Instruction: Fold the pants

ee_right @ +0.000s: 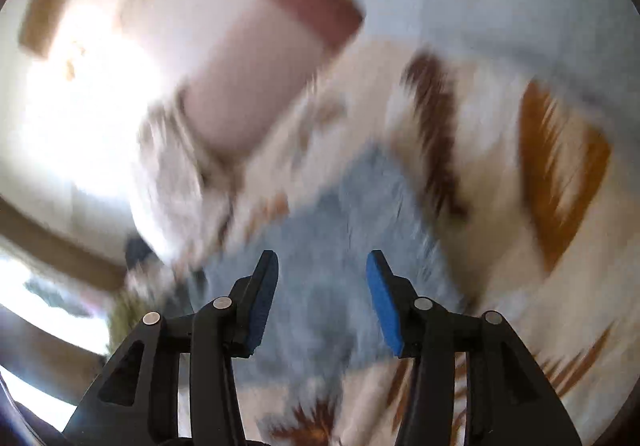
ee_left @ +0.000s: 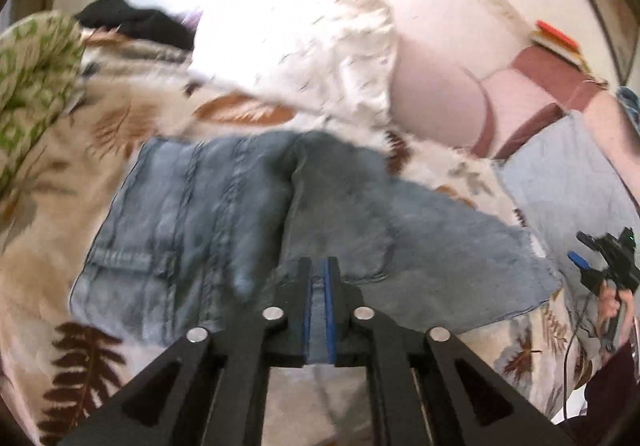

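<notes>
Left wrist view: the left hand-held gripper (ee_left: 319, 286) has its jaws nearly together with a strip of denim between the blue pads, gripping the pants (ee_left: 208, 221); they lie spread on the leaf-print bedspread (ee_left: 60, 254), pale pillows (ee_left: 436, 105) beyond (all a bit blurred); the right hand-held gripper (ee_left: 600, 262) sits off at the edge. Right wrist view: its jaws stand partly open, empty, above the denim; best to take a matching edge, then carry both sides over evenly.
</notes>
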Available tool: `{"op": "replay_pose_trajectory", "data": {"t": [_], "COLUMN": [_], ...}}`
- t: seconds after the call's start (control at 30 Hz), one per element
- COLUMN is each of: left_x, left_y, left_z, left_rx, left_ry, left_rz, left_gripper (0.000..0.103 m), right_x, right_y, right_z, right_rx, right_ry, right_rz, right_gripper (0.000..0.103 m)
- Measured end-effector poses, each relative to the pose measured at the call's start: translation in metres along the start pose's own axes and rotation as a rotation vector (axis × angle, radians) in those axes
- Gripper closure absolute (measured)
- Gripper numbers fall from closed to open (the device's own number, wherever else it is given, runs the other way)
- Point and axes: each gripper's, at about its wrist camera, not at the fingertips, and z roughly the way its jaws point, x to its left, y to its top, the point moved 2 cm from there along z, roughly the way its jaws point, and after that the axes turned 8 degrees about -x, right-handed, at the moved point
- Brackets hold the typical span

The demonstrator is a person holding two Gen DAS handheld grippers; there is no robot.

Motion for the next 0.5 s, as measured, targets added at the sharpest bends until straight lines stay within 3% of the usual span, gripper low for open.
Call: {"op": "replay_pose_trajectory", "data": {"t": [0.07, 0.13, 0.33, 0.5], "left_x": [-0.006, -0.011, -0.021, -0.018], "left_y": [0.002, 0.002, -0.006, -0.007], "left_z": [0.001, 0.008, 0.025, 0.026], "left_rx": [-0.013, -0.005, 0.042, 0.031], "left_ry": [-0.014, -0.014, 0.020, 0.050], "left_rz": [0.009, 0.021, 0.070, 0.063], "left_gripper": [0.082, 0.078, 0.070, 0.045], "right_x": [-0.007, -0.011, 0.007, 0.018], "right_y": [0.017, 0.024, 0.022, 0.018], "right_z": [-0.009, -0.005, 0.046, 0.088], "right_rx": [-0.065, -0.077, 0.007, 0.053], "right_ry": [0.026, 0.037, 0.032, 0.015], "right_rz": [0.041, 0.064, 0.035, 0.020], "right_gripper": [0.055, 0.055, 0.055, 0.054]}}
